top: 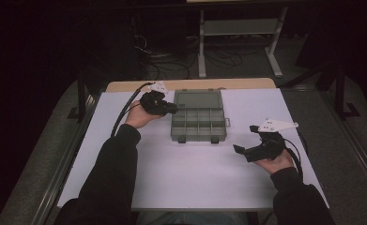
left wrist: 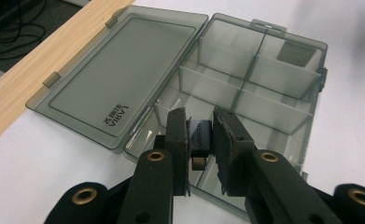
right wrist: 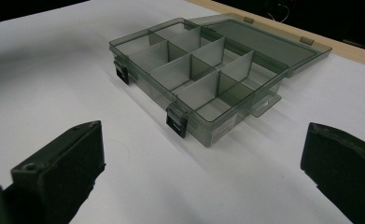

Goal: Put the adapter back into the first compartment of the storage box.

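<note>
- The left gripper (left wrist: pixel 201 140) has its jaws clamped on a small black adapter (left wrist: pixel 200 139), held just above a near corner compartment of the organizer box (left wrist: pixel 264 98).
- The adapter hangs between the pads, upright, with a brand mark on its face.
- The organizer box, smoky and see-through, lies on the white surface (top: pixel 186 173); its lid (left wrist: pixel 119 79) is folded flat open on the far side of the box.
- A dark flat piece (left wrist: pixel 294 53) lies in the box's compartment farthest from the adapter.
- The right gripper (top: pixel 240 151) sits well apart from the box, at its front right, jaws spread wide with nothing between them.
</note>
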